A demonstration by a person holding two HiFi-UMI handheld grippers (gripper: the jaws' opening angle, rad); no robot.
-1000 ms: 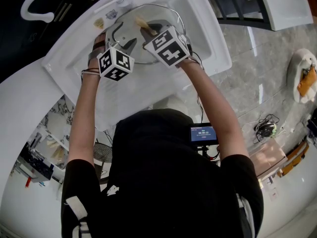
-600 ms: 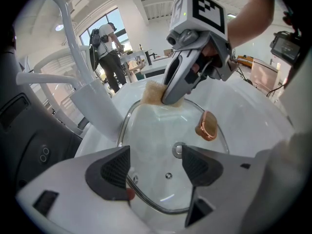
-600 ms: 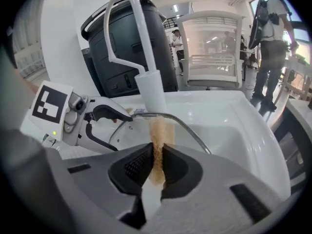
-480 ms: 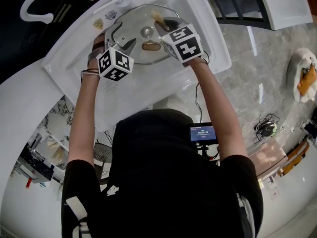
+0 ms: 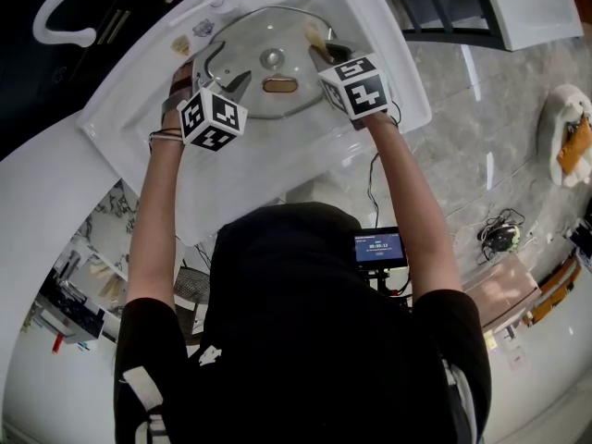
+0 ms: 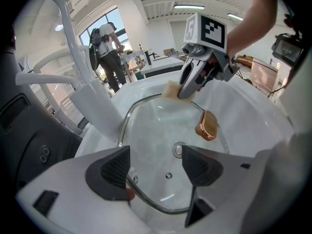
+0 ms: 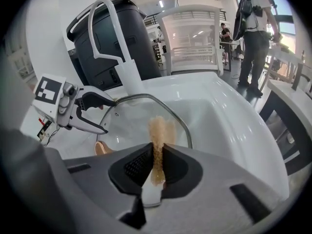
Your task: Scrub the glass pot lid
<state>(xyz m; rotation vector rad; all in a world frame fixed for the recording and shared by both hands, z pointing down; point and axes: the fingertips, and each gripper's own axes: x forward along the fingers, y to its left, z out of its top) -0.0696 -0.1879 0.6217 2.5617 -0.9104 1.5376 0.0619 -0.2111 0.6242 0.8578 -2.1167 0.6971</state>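
Observation:
The glass pot lid (image 5: pixel 262 35) lies in the white sink (image 5: pixel 305 151), its copper knob (image 5: pixel 279 85) facing up. My right gripper (image 5: pixel 324 52) is shut on a tan sponge (image 5: pixel 313 35) and presses it on the lid near its far right rim. In the right gripper view the sponge (image 7: pixel 158 130) stands up between the pads over the lid (image 7: pixel 129 121). My left gripper (image 6: pixel 155 165) is open, jaws well apart, with the lid's near rim (image 6: pixel 146 204) running under them. The left gripper view also shows the right gripper (image 6: pixel 187 89), the sponge (image 6: pixel 171 89) and the knob (image 6: pixel 207 126).
A white curved faucet (image 7: pixel 122 57) rises at the sink's back edge, close to the left gripper (image 7: pixel 105 113). Small scraps lie on the ledge (image 5: pixel 190 37). A black bin (image 7: pixel 112 28) stands behind. People stand in the background. Cables lie on the marble floor (image 5: pixel 499 234).
The right gripper has slid the sponge from over the lid's middle out to its far right rim, uncovering the copper knob. The left gripper has stayed put.

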